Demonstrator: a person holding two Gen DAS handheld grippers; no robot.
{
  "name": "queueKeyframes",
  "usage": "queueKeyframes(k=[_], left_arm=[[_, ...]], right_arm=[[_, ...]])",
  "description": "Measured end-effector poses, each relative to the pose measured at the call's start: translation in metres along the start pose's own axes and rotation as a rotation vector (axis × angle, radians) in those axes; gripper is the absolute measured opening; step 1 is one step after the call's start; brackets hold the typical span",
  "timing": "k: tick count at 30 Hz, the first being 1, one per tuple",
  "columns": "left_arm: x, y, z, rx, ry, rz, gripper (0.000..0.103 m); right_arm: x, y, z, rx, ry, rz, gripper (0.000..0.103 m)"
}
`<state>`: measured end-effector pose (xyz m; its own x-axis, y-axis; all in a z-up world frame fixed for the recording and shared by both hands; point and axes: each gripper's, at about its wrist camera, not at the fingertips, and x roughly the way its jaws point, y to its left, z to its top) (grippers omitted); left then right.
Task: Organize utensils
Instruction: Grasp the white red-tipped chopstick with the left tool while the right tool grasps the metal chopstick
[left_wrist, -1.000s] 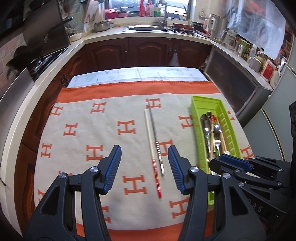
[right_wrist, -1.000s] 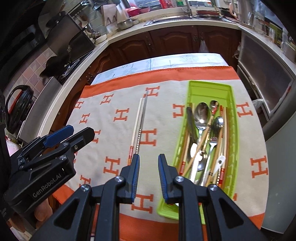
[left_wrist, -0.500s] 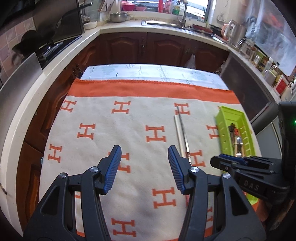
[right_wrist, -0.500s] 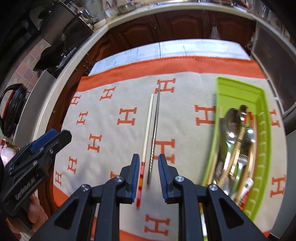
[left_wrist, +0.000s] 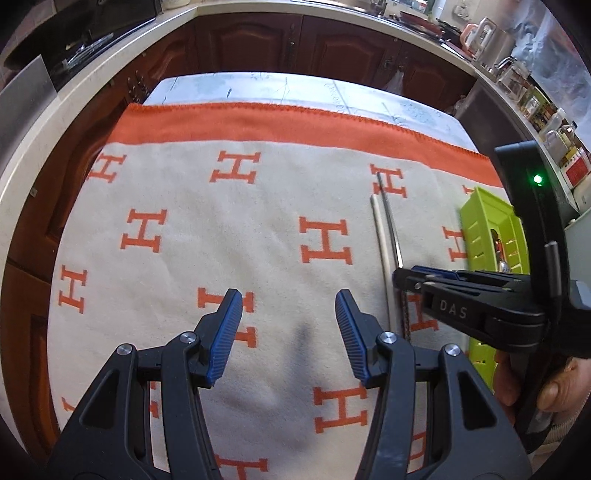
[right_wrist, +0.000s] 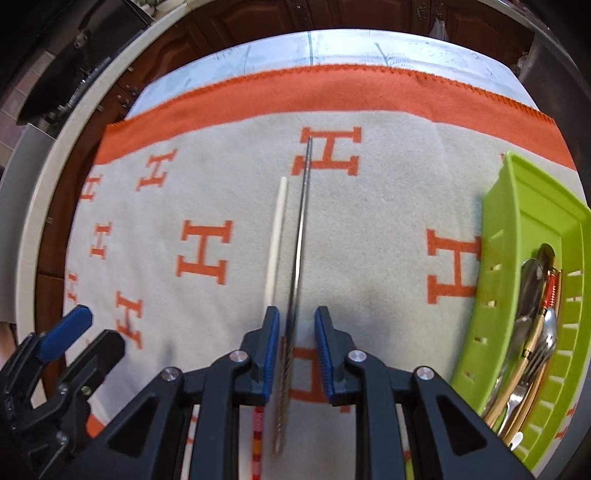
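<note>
Two chopsticks lie side by side on the H-patterned cloth (right_wrist: 369, 229): a metal chopstick (right_wrist: 301, 236) and a white chopstick (right_wrist: 277, 229) with a red-striped end. My right gripper (right_wrist: 295, 332) is open and low over them. The metal chopstick runs through the gap close to the left pad (right_wrist: 271, 332), and the white chopstick passes under that finger. In the left wrist view both chopsticks, white (left_wrist: 380, 236) and metal (left_wrist: 391, 229), lie to the right, under the right gripper (left_wrist: 406, 275). My left gripper (left_wrist: 288, 314) hangs open over bare cloth. The green tray (right_wrist: 517, 206) holds several utensils.
The green tray (left_wrist: 484, 218) sits along the cloth's right edge. A person's hand (left_wrist: 546, 391) holds the right gripper. My left gripper (right_wrist: 88, 339) shows at the lower left of the right wrist view. Dark cabinets and a pale counter ring the table.
The right gripper has swung left from beside the tray and dropped down over the chopsticks. The left gripper has shifted left, away from the chopsticks, still open.
</note>
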<state>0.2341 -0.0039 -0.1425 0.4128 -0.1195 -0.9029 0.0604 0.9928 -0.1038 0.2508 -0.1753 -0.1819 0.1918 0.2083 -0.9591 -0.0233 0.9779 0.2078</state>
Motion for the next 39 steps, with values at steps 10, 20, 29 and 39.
queueKeyframes(k=[10, 20, 29, 39], left_arm=[[0.007, 0.001, 0.001, -0.020, 0.021, 0.002, 0.049], [0.006, -0.023, 0.001, 0.010, 0.040, -0.043, 0.049], [0.023, -0.060, -0.002, 0.035, 0.099, -0.095, 0.049], [0.064, -0.090, -0.007, 0.048, 0.250, -0.103, 0.049]], right_arm=[[0.004, 0.025, -0.003, -0.179, -0.051, -0.156, 0.008], [-0.028, -0.022, -0.023, -0.005, -0.093, 0.077, 0.006], [-0.072, -0.056, -0.042, 0.070, -0.189, 0.176, 0.006], [-0.089, -0.080, -0.053, 0.103, -0.233, 0.229, 0.006]])
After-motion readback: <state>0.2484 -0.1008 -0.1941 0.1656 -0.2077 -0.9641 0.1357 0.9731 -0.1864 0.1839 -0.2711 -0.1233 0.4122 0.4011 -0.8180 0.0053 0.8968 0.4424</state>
